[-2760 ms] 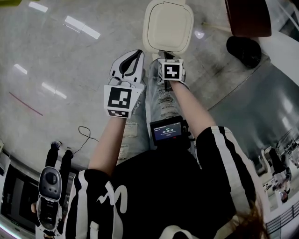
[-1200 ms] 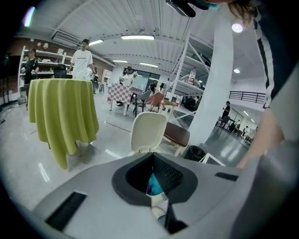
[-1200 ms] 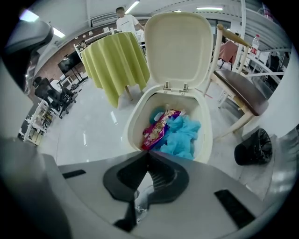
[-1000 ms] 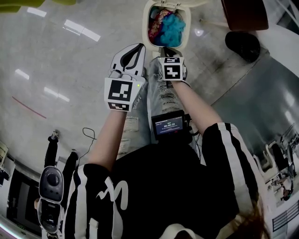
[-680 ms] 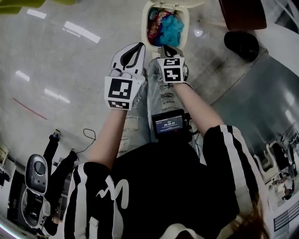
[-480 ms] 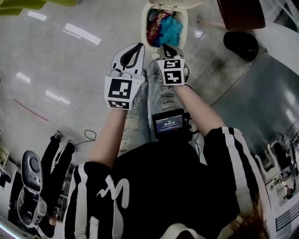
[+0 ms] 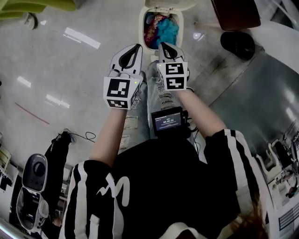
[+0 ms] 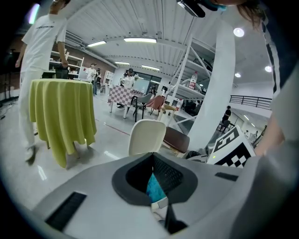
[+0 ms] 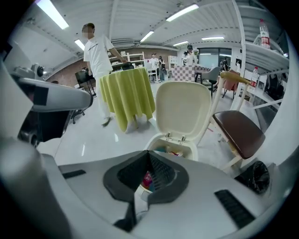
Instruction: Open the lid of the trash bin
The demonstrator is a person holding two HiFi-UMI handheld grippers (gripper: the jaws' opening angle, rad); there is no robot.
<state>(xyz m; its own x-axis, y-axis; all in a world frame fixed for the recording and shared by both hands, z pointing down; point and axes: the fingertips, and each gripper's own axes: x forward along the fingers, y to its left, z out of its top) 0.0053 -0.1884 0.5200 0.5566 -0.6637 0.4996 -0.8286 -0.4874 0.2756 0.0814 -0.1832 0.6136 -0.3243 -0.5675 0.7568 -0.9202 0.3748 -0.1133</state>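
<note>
Left gripper (image 7: 132, 47) and right gripper (image 7: 164, 45) lie side by side in the head view, both with jaws pressed together and empty, their tips at the near rim of the trash bin (image 7: 141, 29) on the floor. A few seconds earlier the lid (image 7: 170, 3) lay flat over the bin; now it stands raised at the far side. The right gripper, which then pointed down at the bin's front edge, now lies level with the left one. The bin holds a blue cloth (image 7: 169, 29) and pink-red scraps (image 7: 151, 33). Each marker cube (image 7: 118, 91) carries black-and-white squares and no words. The digits on the waist screen (image 7: 167, 122) are too small to read. In the left gripper view the left gripper (image 8: 153, 161) has its jaws closed to a seam with nothing between them. Blue cloth (image 8: 154, 186) shows through its frame, the pale lid (image 8: 147, 136) stands upright beyond, and a yellow-green tablecloth (image 8: 63, 112) hangs at the left. In the right gripper view the right gripper (image 9: 148, 156) is likewise closed on nothing. The open bin (image 9: 187, 150) stands just ahead with its lid (image 9: 183, 109) upright, and a brown chair (image 9: 238, 128) stands beside it.
</note>
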